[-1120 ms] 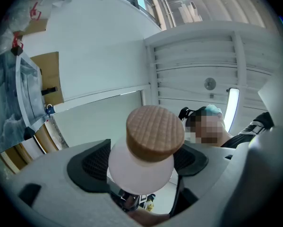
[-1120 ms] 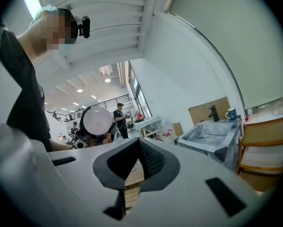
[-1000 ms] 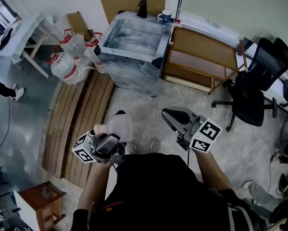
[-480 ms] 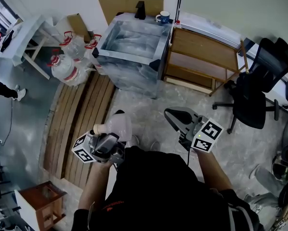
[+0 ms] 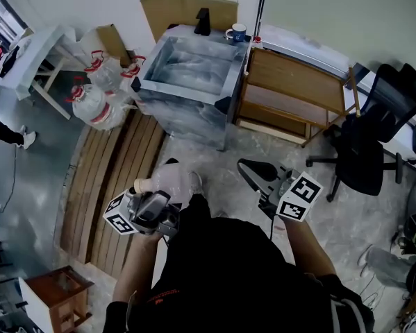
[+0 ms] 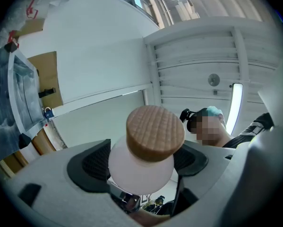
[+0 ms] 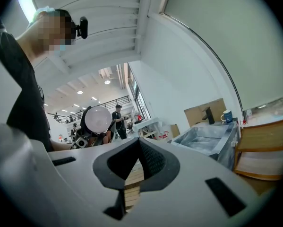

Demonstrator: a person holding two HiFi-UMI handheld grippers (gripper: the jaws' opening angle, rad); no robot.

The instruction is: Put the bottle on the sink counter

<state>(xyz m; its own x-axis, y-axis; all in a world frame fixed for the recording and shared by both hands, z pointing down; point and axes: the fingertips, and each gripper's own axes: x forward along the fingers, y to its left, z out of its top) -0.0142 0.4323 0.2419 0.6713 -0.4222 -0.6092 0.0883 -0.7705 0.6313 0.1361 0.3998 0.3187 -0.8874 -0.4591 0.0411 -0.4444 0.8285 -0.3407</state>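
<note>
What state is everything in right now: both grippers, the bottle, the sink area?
left gripper, shut on the bottle, up in the air.
bottle, cap on, clamped near its cap end, not yet at the sink.
right gripper, shut, holding nothing.
sink, no bottle on its counter yet.
mug, upright at the sink's back corner.

Your bottle looks frosted, matt and smooth; its cap is tan with a rough cross-hatched grain, like wood. At twelve o'clock the sink is dull grey metal under shiny, crinkled film. Bare wooden shelf at one; worn wooden planks at nine
</note>
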